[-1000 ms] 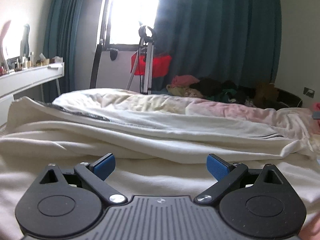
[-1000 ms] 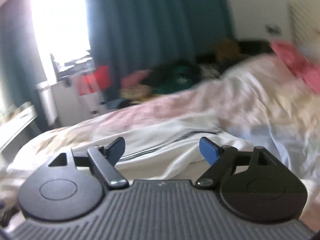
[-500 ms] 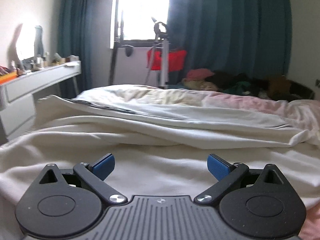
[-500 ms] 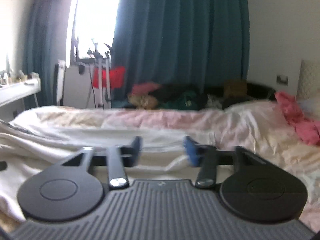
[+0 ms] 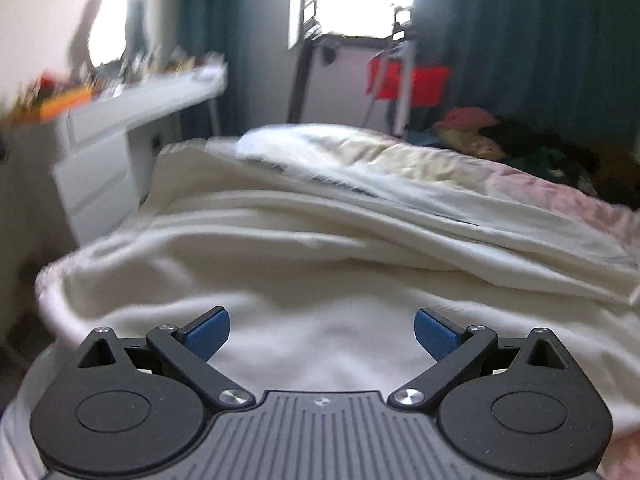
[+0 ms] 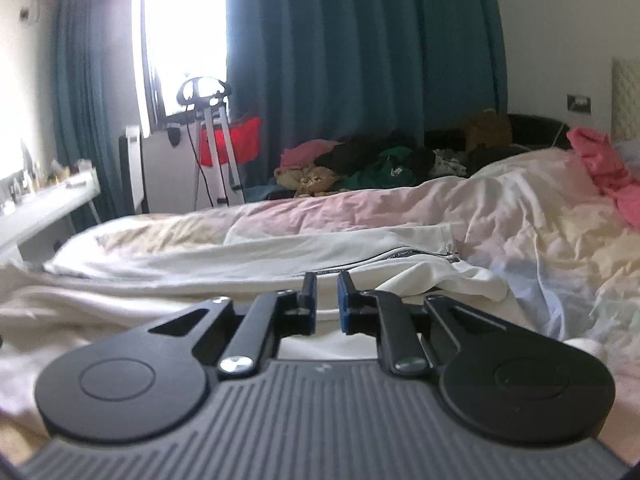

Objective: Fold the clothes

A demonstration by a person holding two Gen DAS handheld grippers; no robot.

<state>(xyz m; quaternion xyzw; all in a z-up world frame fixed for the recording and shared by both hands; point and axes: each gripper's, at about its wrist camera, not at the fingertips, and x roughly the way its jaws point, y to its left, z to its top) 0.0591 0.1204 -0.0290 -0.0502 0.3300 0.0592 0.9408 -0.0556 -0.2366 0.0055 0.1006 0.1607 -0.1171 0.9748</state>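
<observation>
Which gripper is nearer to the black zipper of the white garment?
Right, as far as these views show. The right gripper sits just in front of the black zipper. The left gripper hovers over plain white cloth; there the zipper lies far beyond it.

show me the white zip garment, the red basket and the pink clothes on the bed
white zip garment (image 6: pixel 312 254): right wrist view, its flat panel.
red basket (image 6: pixel 240 140): right wrist view, its front.
pink clothes (image 6: pixel 604 172): right wrist view, mid-pile.

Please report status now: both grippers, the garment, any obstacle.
Left gripper open, empty, low over white garment. Right gripper nearly shut, a narrow gap, nothing visibly held. Garment spread on bed. No obstacle seen.
</observation>
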